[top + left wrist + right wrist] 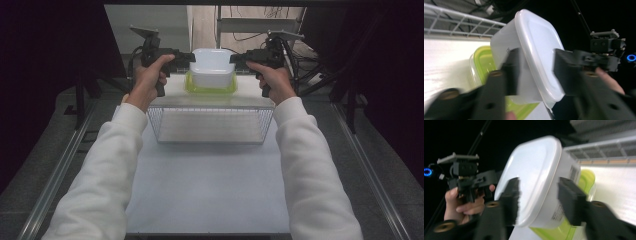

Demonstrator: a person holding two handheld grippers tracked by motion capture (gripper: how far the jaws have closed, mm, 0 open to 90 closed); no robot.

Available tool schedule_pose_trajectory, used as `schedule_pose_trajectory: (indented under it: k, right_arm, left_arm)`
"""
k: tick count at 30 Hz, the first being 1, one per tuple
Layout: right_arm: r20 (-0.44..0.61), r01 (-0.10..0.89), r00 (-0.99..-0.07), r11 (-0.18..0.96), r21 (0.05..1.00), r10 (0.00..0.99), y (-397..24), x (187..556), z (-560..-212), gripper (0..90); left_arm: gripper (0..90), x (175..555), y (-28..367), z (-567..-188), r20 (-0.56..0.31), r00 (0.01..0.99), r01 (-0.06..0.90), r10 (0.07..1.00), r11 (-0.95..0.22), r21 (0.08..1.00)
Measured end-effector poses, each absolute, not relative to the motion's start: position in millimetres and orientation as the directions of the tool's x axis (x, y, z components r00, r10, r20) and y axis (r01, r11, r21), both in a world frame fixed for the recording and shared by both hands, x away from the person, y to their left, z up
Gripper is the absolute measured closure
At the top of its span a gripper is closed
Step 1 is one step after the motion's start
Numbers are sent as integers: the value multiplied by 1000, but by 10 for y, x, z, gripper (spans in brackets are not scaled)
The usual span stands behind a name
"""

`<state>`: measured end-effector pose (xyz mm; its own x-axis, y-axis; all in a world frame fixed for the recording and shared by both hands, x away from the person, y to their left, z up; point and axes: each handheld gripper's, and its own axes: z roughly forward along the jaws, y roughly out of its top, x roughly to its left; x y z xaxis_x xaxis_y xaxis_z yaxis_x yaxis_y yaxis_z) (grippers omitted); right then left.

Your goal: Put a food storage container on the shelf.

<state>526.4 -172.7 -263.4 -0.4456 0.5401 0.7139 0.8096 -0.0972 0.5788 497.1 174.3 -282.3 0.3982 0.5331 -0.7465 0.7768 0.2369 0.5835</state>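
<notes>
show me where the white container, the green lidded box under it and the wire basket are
white container (212, 65), high view, middle of its lid
green lidded box (210, 90), high view, front edge
wire basket (210, 141), high view, front rim

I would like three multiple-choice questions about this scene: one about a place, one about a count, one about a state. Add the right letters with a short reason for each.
1. Where does the white box stand?
A. on the floor
B. on the green box
C. on a chair

2. How many boxes are there?
A. two
B. three
C. four

3. In what state is the lid of the white box?
A. lying beside the box
B. standing on its edge
C. closed on the box

Answers:
1. B, since the green rim shows right under the white box in all views.
2. A, since the high view shows one white box and one green box.
3. C, since the lid's rim sits all around the top of the box in both gripper views.
</notes>
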Motion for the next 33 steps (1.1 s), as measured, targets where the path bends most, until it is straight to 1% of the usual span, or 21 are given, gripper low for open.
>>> schedule_pose_trajectory:
  k: [2,6,8,10,12,13,17,22,25,27,30,33]
  right_arm:
    - [687,778,-475,-102,620,551,-1758,5226,-2587,396]
    - [629,708,-549,-94,700,550,-1823,5082,-2513,328]
    - [599,673,-586,-84,735,545,-1868,4983,-2512,310]
    - [583,651,-613,-78,755,534,-1926,4889,-2532,297]
    - [553,626,-639,-57,778,534,-2013,4776,-2572,289]
    - [538,616,-646,-47,787,541,-2043,4740,-2589,286]
    - [464,575,-668,8,818,582,-2203,4533,-2709,273]
    - [415,537,-685,30,843,599,-2342,4275,-2873,267]
    - [383,516,-694,50,855,609,-2392,4107,-2991,264]
    - [345,484,-693,54,873,634,-2411,3993,-3055,263]
    - [289,447,-703,88,890,650,-2425,3778,-3183,251]
    - [257,419,-717,107,902,648,-2463,3582,-3316,249]
  left_arm:
    - [370,4936,1763,-2809,-728,418,756,543,237,611]
    - [309,4811,1801,-2790,-689,461,707,559,238,666]
    - [301,4676,1825,-2778,-646,488,662,587,234,712]
    - [289,4555,1844,-2781,-630,515,643,582,223,732]
    - [272,4451,1853,-2794,-599,542,628,590,190,755]
    - [263,4376,1862,-2808,-576,557,619,599,164,768]
    - [250,4144,1917,-2878,-540,583,595,607,134,792]
    - [234,3856,1945,-2996,-468,613,554,637,76,829]
    - [229,3702,1954,-3106,-425,621,532,658,45,846]
    - [232,3613,1966,-3195,-399,621,520,674,26,854]
    - [230,3452,1996,-3391,-392,624,527,676,7,850]
    - [230,3284,2013,-3619,-376,617,535,692,-18,844]
